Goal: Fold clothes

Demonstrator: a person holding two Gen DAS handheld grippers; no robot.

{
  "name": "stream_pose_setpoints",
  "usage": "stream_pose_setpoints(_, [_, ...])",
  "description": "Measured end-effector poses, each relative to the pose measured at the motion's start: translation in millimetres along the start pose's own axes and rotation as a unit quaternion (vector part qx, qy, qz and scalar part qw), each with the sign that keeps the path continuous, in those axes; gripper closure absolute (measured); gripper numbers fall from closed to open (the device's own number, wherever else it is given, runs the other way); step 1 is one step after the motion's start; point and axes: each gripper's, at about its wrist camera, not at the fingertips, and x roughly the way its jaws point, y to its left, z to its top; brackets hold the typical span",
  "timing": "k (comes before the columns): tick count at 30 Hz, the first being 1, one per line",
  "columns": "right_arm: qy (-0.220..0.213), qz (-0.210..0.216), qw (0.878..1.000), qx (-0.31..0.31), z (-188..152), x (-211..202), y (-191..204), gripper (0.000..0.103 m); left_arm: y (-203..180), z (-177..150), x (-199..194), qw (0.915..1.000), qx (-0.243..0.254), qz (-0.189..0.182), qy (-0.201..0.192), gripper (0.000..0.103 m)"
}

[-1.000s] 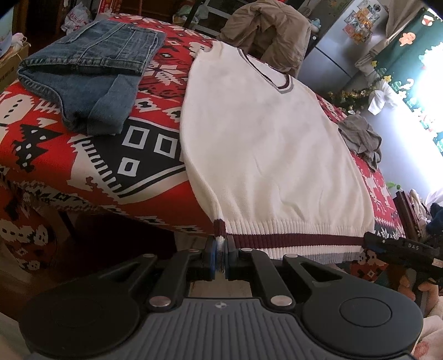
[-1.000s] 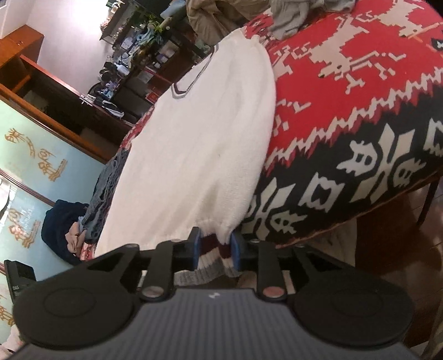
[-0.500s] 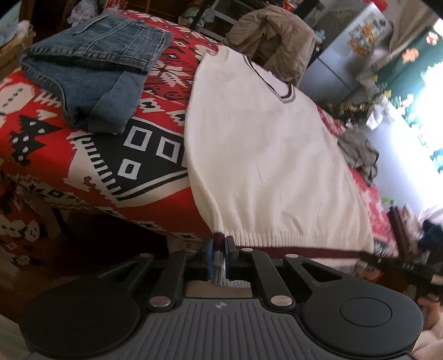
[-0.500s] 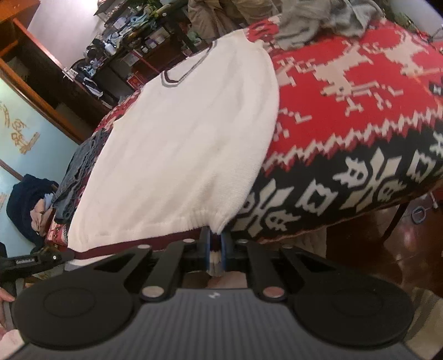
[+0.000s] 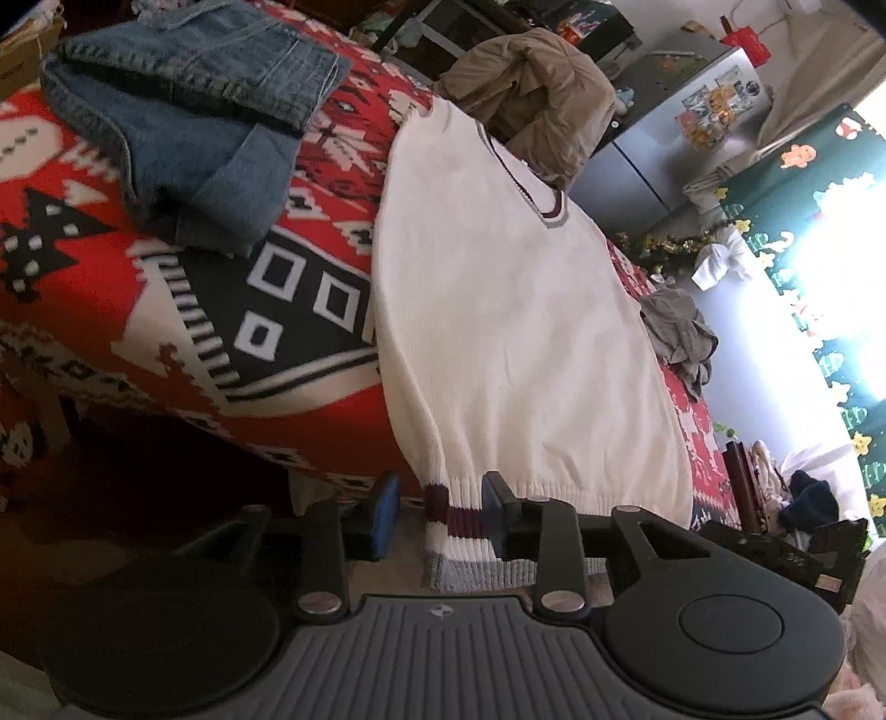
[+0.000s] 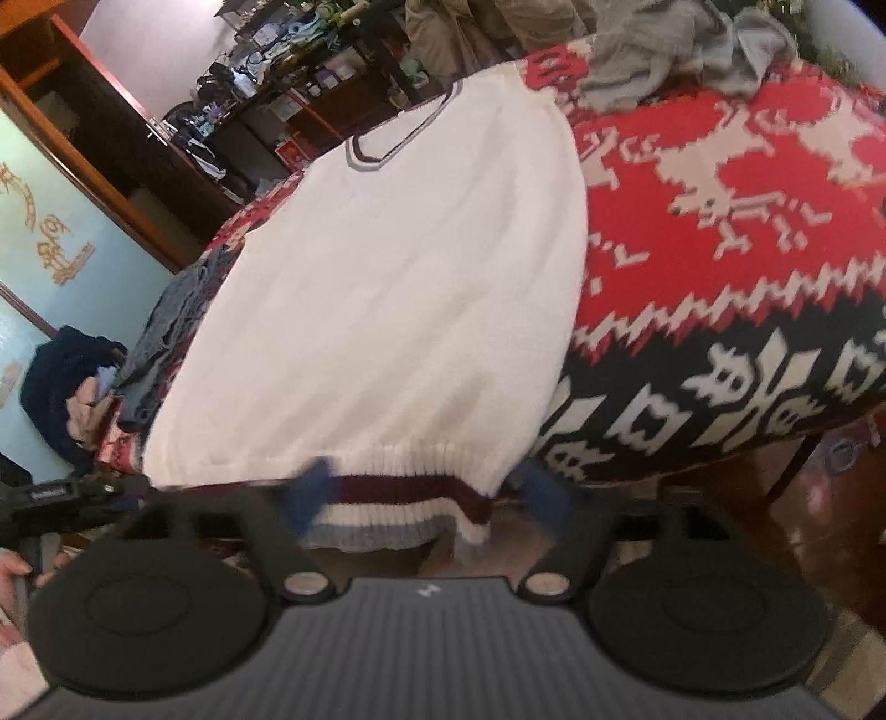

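Note:
A white knit vest (image 5: 515, 310) with a maroon and grey V-neck lies flat on the red patterned tablecloth (image 5: 111, 288), its striped hem (image 5: 459, 531) hanging over the near edge. My left gripper (image 5: 440, 518) is open, its jaws on either side of the hem's left corner. In the right wrist view the vest (image 6: 398, 288) fills the middle, and my right gripper (image 6: 432, 493) is open with its jaws spread around the hem's right corner (image 6: 470, 520).
Folded blue jeans (image 5: 183, 111) lie on the table's left part. A beige garment (image 5: 531, 94) is piled behind the vest's collar. A crumpled grey cloth (image 5: 681, 332) lies at the table's right, also in the right wrist view (image 6: 681, 50).
Both grippers were shut on the hem corners half a second ago and have opened. The hem has dropped and hangs loose over the table edge.

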Motion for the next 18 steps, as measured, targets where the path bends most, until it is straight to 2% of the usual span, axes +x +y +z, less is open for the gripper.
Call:
stream_pose_setpoints(1, [-0.006, -0.004, 1.0, -0.007, 1.2, -4.1, 1.9, 0.012, -2.2, 1.2, -2.5, 0.9999, 0.009, 0.008, -0.003, 0.067])
stream_pose_setpoints(3, [-0.013, -0.017, 1.0, -0.022, 4.2, -13.9, 5.1, 0.001, -10.4, 3.1, -8.7, 0.9986, 0.038, 0.034, -0.012, 0.063])
stream_pose_setpoints(7, [-0.028, -0.038, 0.997, -0.062, 11.6, -33.3, 12.1, 0.001, -32.3, 7.0, -17.9, 0.9911, 0.098, 0.086, -0.028, 0.054])
stream_pose_setpoints(8, [-0.03, -0.044, 0.996, -0.073, 13.5, -37.0, 14.6, 0.001, -38.8, 7.2, -20.5, 0.9868, 0.115, 0.107, -0.038, 0.045])
stream_pose_setpoints(10, [-0.043, -0.058, 0.993, -0.094, 16.3, -44.6, 19.3, 0.001, -51.6, 6.3, -26.4, 0.9752, 0.149, 0.152, -0.062, 0.035])
stream_pose_setpoints(12, [-0.08, -0.077, 0.988, -0.103, 17.1, -53.3, 25.1, 0.001, -64.7, 4.9, -33.2, 0.9614, 0.191, 0.176, -0.09, 0.027])
stream_pose_setpoints(14, [-0.099, -0.091, 0.985, -0.104, 19.6, -58.0, 29.6, 0.001, -73.9, 3.5, -37.5, 0.9536, 0.218, 0.176, -0.11, 0.01])
stream_pose_setpoints(18, [-0.104, -0.107, 0.982, -0.114, 24.2, -59.1, 37.2, 0.001, -92.4, 0.8, -46.2, 0.9348, 0.27, 0.175, -0.151, 0.007])
